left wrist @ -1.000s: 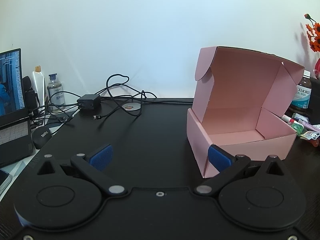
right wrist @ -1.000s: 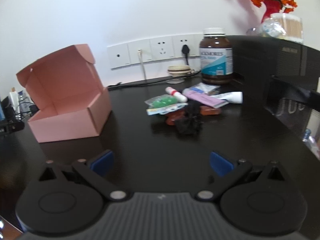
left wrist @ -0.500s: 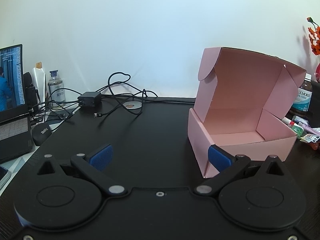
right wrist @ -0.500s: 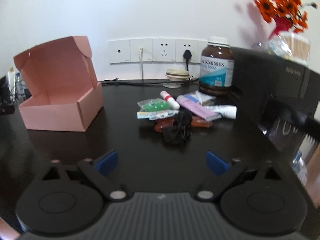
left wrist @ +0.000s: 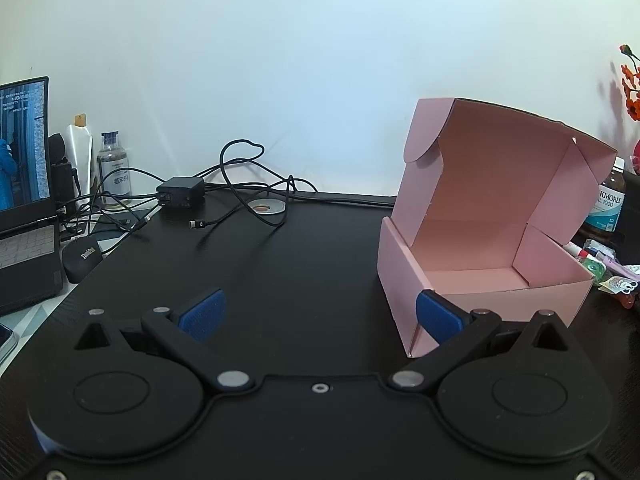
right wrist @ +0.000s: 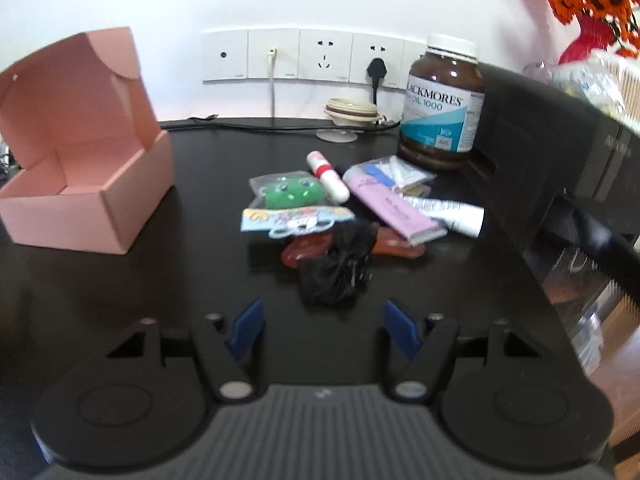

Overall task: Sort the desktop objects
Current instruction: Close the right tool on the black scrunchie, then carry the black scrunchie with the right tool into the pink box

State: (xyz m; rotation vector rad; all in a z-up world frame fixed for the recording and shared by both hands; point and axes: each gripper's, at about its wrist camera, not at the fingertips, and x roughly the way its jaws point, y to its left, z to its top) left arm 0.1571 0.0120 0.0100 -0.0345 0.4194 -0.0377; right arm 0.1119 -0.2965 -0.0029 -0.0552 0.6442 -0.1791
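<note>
— Change on the right: right gripper [right wrist: 324,328] nearer the clutter than a second ago, jaws closing, nothing between them yet.
— Closest target?
— Crumpled black fabric bundle [right wrist: 336,272], just ahead of the blue pads [right wrist: 248,326], lying on the black desk [right wrist: 192,280] against some orange translucent pieces.
— Destination?
— Open pink cardboard box [right wrist: 60,220], far left, well apart from the clutter, empty inside.
— Left gripper [left wrist: 320,316]?
— Unmoved, jaws spread wide, holding nothing, just beside the box's near corner.
— Meaning?
— Likely narrowing for a first pick; sorting not yet begun.

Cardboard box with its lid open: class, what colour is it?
Pink, inside and out. The cardboard box shows best in the left wrist view.
</note>
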